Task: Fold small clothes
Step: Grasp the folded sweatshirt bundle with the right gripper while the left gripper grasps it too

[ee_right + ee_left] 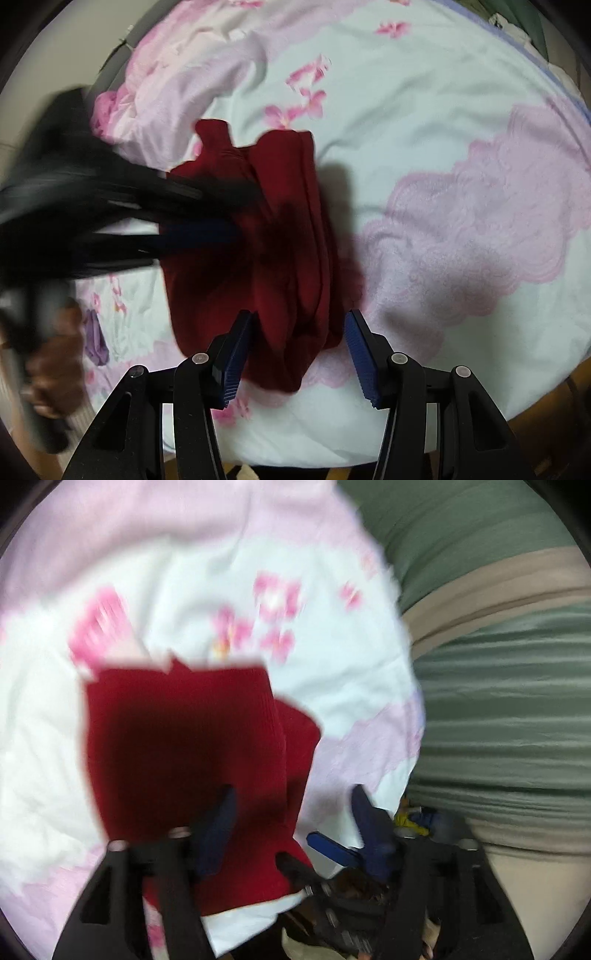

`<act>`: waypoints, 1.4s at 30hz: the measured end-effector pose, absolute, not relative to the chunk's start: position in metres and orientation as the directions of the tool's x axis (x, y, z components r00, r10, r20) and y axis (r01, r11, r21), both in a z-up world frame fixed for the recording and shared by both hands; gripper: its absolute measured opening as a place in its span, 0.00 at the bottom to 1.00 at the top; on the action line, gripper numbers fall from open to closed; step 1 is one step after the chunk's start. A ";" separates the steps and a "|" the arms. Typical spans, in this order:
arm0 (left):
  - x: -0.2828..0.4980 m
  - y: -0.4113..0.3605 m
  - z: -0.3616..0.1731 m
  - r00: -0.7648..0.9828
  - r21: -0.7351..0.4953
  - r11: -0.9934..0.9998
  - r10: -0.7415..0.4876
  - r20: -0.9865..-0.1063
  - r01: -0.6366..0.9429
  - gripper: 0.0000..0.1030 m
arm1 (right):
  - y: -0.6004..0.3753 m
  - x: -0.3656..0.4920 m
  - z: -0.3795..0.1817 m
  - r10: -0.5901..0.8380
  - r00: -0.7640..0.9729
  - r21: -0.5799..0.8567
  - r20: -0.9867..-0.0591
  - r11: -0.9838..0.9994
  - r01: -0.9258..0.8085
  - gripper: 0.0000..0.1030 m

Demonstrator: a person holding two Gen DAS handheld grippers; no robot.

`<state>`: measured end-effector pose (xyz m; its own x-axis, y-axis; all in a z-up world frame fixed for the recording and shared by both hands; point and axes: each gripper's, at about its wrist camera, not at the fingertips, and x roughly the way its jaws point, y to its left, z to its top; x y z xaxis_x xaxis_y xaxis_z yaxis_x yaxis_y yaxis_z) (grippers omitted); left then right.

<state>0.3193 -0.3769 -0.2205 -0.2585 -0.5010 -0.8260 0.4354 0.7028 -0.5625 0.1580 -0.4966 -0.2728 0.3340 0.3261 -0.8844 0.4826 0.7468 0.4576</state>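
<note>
Red garment on floral blanket, left tongs open above

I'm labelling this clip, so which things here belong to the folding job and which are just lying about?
Belongs to the job:
- red garment, lying on the bedspread
- left hand-held gripper, open
- right hand-held gripper, open

Just lying about:
- floral bedspread, the work surface
- small purple cloth
- green striped bedding

Garment dark red. Blanket pale mint, pink flowers, pink-lilac lace patches. Gripper pads blue.
</note>
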 end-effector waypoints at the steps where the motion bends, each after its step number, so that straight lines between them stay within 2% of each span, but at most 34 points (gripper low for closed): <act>1: 0.321 -0.363 -0.207 -0.195 -0.538 0.703 -0.511 -0.837 0.465 0.82 | -0.497 0.159 -0.277 0.322 0.325 0.449 -0.889 0.750 0.486 0.51; 3: 0.320 -0.339 -0.197 -0.084 -0.439 0.744 -0.463 -0.882 0.504 0.91 | -0.499 0.160 -0.287 0.295 0.299 0.413 -0.908 0.754 0.511 0.57; 5: 0.318 -0.320 -0.207 -0.038 -0.349 0.778 -0.388 -0.921 0.523 0.91 | -0.502 0.161 -0.294 0.269 0.283 0.385 -0.920 0.755 0.531 0.59; 6: 0.316 -0.313 -0.218 -0.059 -0.344 0.782 -0.369 -0.928 0.520 0.90 | -0.504 0.163 -0.298 0.262 0.275 0.374 -0.925 0.753 0.542 0.59; 11: 0.293 -0.311 -0.267 -0.139 -0.339 0.770 -0.315 -0.939 0.541 0.86 | -0.501 0.172 -0.309 0.213 0.238 0.312 -0.948 0.778 0.545 0.62; 16: 0.315 -0.328 -0.283 -0.134 -0.370 0.741 -0.360 -0.923 0.560 0.87 | -0.495 0.164 -0.298 0.226 0.296 0.354 -0.928 0.781 0.514 0.64; 19: 0.331 -0.341 -0.302 -0.205 -0.407 0.717 -0.355 -0.912 0.567 0.89 | -0.491 0.159 -0.304 0.236 0.311 0.374 -0.920 0.765 0.525 0.64; 27: 0.336 -0.352 -0.311 -0.246 -0.430 0.655 -0.358 -0.901 0.622 0.89 | -0.499 0.153 -0.305 0.217 0.354 0.398 -0.910 0.695 0.599 0.66; 29: 0.338 -0.356 -0.311 -0.254 -0.435 0.647 -0.357 -0.899 0.626 0.89 | -0.495 0.152 -0.301 0.229 0.378 0.424 -0.897 0.685 0.592 0.70; 31: 0.343 -0.353 -0.310 -0.273 -0.445 0.631 -0.356 -0.894 0.636 0.89 | -0.494 0.149 -0.308 0.229 0.380 0.429 -0.896 0.669 0.607 0.80; 35: 0.354 -0.354 -0.314 -0.311 -0.473 0.614 -0.359 -0.880 0.632 0.89 | -0.498 0.141 -0.338 0.334 0.445 0.557 -0.831 0.515 0.652 0.81; 42: 0.363 -0.355 -0.327 -0.317 -0.487 0.599 -0.373 -0.872 0.635 0.89 | -0.495 0.158 -0.363 0.367 0.486 0.609 -0.793 0.486 0.627 0.82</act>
